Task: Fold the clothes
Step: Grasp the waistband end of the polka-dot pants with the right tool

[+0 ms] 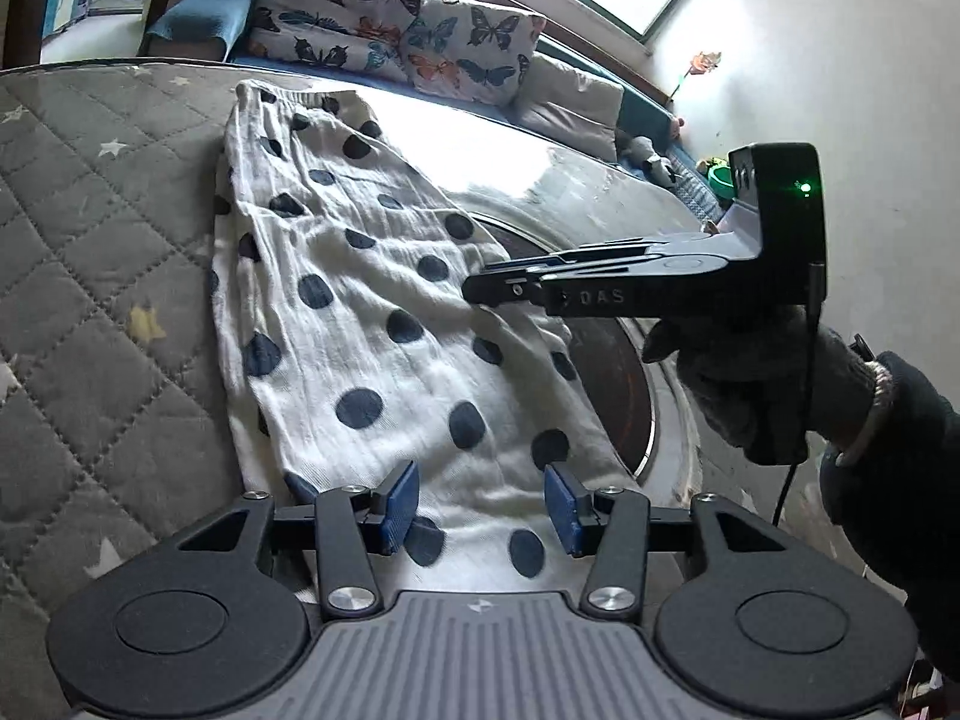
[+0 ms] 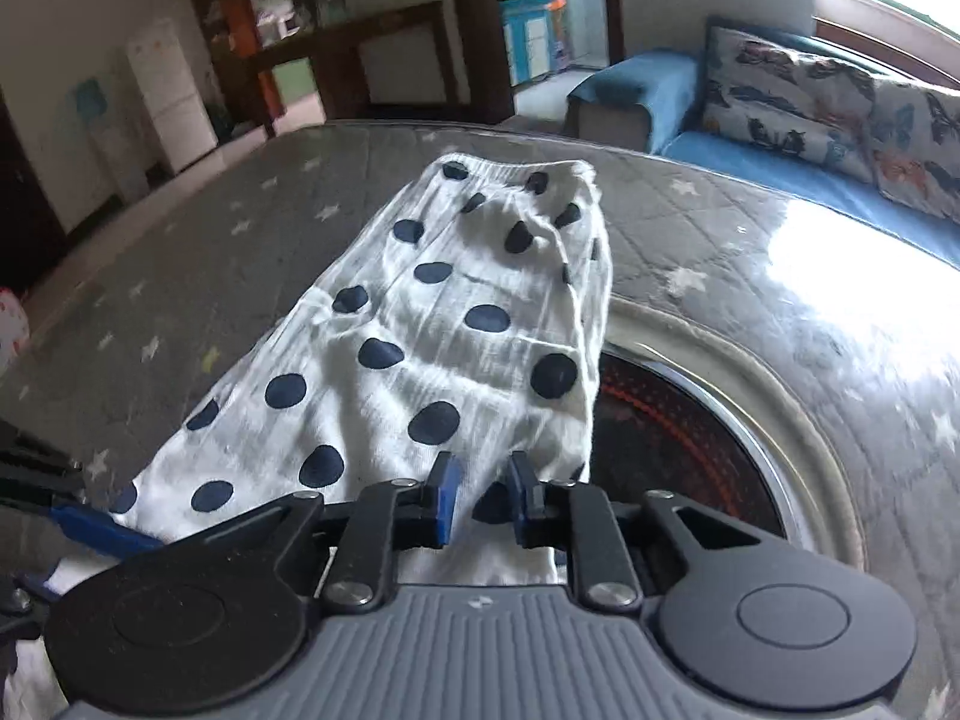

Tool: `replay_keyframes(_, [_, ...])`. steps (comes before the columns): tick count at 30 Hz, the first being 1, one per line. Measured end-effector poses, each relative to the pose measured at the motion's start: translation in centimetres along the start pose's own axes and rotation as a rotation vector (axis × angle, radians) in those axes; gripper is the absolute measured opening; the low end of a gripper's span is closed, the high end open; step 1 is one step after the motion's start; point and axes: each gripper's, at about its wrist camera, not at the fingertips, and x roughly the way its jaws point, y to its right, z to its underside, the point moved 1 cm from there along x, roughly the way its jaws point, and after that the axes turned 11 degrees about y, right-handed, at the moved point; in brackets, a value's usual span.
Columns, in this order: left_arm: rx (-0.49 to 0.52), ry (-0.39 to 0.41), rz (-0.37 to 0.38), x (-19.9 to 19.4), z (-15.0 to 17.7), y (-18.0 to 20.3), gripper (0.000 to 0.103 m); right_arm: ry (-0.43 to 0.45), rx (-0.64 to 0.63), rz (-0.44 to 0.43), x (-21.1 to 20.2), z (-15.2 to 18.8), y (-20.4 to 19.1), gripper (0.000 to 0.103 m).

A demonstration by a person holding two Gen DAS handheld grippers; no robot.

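A white garment with dark blue polka dots (image 1: 372,312) lies lengthwise on the grey quilted table cover (image 1: 90,276), its gathered waistband at the far end. My left gripper (image 1: 480,507) is open, its blue pads on either side of the garment's near end. My right gripper (image 1: 474,288) reaches in from the right and touches the garment's right edge. In the right wrist view the garment (image 2: 432,324) runs away from me, and the right gripper (image 2: 483,495) has its pads a narrow gap apart with a fold of cloth between them. The left gripper's blue finger (image 2: 90,525) shows at the lower left.
A round red-and-chrome inset (image 2: 690,438) sits in the table right of the garment, partly under its edge. A blue sofa with butterfly cushions (image 1: 396,30) stands behind the table. A white fridge (image 2: 168,102) and wooden shelves are farther back.
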Motion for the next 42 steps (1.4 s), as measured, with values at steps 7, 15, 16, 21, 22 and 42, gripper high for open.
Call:
replay_keyframes(7, [-0.032,0.061,-0.033,1.8,-3.5,-1.9,0.054,0.076,0.033,0.001,1.1,-4.9,1.8,0.041])
replay_keyframes(15, [-0.048,0.056,-0.073,4.8,-5.7,-4.2,0.055,0.118,0.096,-0.009,6.2,-9.5,5.0,0.054])
replay_keyframes(16, [-0.053,0.056,-0.077,5.0,-5.8,-4.6,0.056,0.118,0.096,-0.005,7.0,-9.8,5.4,0.054])
replay_keyframes(21, [-0.066,0.058,-0.074,5.6,-6.2,-5.5,0.056,0.11,0.122,0.002,9.8,-10.7,6.8,0.057])
replay_keyframes(22, [-0.065,0.058,-0.072,5.6,-6.3,-5.5,0.056,0.109,0.123,0.006,10.3,-10.8,7.0,0.057])
replay_keyframes(42, [-0.08,0.082,-0.073,6.4,-7.6,-6.6,0.062,0.146,0.261,-0.093,11.7,-10.6,9.1,0.013])
